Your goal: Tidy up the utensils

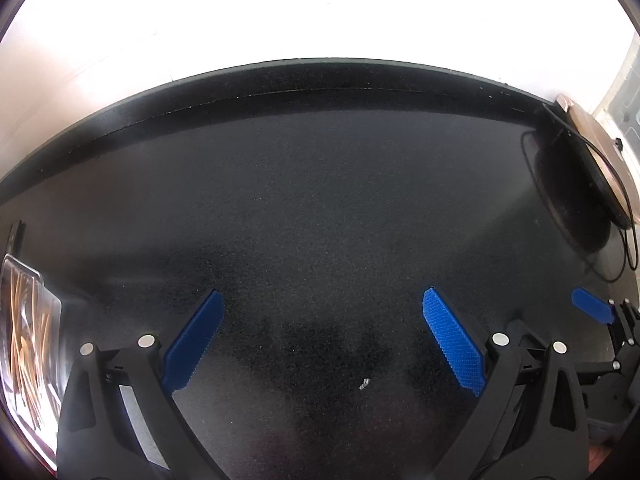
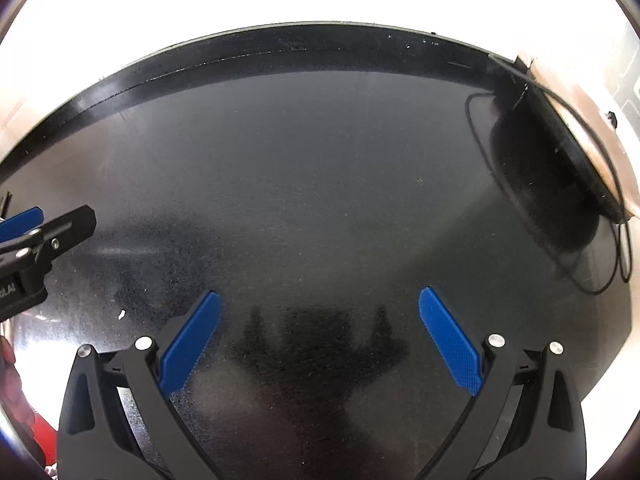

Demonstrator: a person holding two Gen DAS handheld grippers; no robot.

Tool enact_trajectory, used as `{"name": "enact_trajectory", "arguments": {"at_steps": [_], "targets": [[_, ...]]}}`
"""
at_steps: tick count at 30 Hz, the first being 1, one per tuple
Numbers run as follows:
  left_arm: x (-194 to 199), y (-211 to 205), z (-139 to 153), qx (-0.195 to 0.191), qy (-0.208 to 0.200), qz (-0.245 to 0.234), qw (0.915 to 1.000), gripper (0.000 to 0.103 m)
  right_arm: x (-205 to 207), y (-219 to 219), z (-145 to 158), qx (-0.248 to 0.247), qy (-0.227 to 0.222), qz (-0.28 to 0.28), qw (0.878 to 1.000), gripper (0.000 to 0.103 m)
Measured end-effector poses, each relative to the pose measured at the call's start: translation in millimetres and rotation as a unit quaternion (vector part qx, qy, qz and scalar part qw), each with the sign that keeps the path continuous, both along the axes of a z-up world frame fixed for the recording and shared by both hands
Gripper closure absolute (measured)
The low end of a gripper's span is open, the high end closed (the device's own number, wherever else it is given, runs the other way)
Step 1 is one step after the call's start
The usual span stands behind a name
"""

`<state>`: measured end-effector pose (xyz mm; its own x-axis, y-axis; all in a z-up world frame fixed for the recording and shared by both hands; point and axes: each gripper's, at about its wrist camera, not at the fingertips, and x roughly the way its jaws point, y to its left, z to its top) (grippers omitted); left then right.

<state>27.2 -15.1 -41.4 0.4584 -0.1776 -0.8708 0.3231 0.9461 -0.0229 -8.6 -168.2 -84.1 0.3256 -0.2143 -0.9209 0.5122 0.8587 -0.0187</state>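
Both grippers, left gripper (image 1: 322, 336) and right gripper (image 2: 319, 334), gape wide and empty over bare black desk (image 1: 320, 200); utensils sit in clear tray (image 1: 28, 320) far left; swing blind and you'll clip its rim or snag the cable (image 2: 600, 280).

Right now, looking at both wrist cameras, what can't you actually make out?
- Clear container, left wrist view: cut by the left edge; the pale sticks inside are blurred, unidentifiable.
- Wall above the countertop, both views: overexposed white.
- Round dark object, right wrist view: too dark to identify; cord end leaves frame.
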Motion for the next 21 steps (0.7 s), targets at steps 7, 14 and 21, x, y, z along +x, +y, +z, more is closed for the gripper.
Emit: {"name": "enact_trajectory", "arguments": {"at_steps": [7, 14, 21], "targets": [[-6, 18, 6, 0.000, -0.002, 0.005, 1.0000, 0.006, 2, 9, 5, -0.001, 0.003, -0.011, 1.000, 0.007], [-15, 33, 4, 0.000, 0.001, 0.015, 0.9999, 0.006, 1, 12, 1, 0.002, 0.007, 0.000, 1.000, 0.007], [-15, 28, 7, 0.002, 0.007, 0.010, 0.9999, 0.006, -5, 8, 1, 0.010, 0.006, -0.014, 1.000, 0.007]]}}
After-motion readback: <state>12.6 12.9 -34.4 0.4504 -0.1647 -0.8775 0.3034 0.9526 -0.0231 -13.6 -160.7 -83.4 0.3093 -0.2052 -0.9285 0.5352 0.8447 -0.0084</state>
